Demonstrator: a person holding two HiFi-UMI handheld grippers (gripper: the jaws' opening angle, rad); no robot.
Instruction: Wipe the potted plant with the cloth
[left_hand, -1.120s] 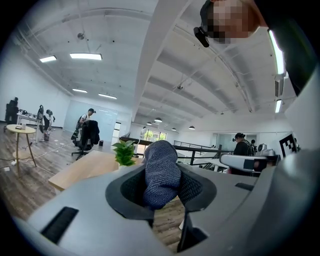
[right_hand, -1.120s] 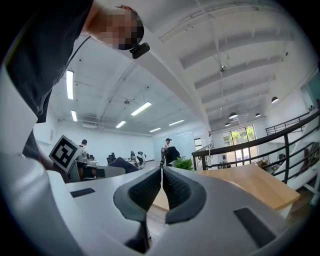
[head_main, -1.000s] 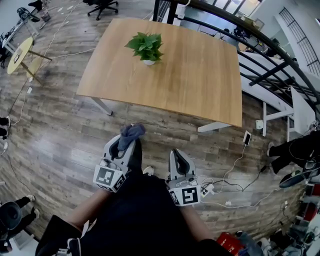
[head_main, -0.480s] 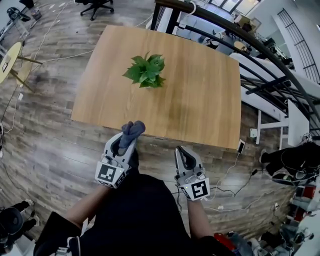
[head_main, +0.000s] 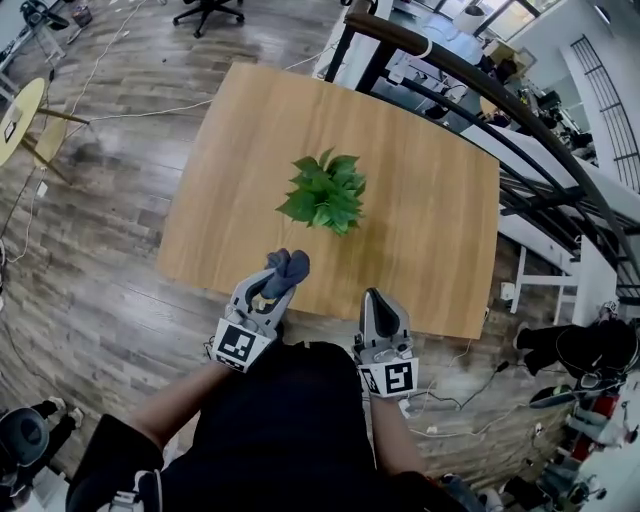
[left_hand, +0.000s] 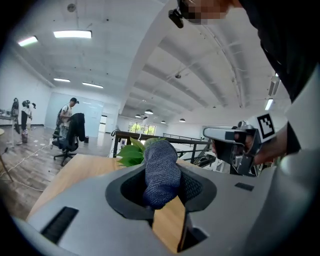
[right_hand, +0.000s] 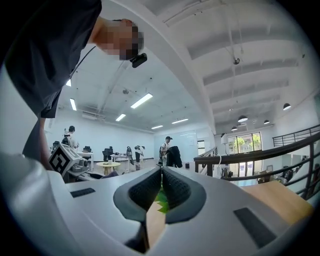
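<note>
Leaves on the potted plant (head_main: 326, 192) are broad and green; it stands centrally on the wooden table (head_main: 250, 150), plank floor (head_main: 100, 250) around. Left tongs (head_main: 281, 284) clamp a grey-blue cloth (head_main: 289, 266); right tongs (head_main: 375, 298) are closed, empty.

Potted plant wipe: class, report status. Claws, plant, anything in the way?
Left claw shut on cloth. Right claw shut, empty. Potted plant upright on table, ahead of both claws, not yet touched. No obstacle seen between.
</note>
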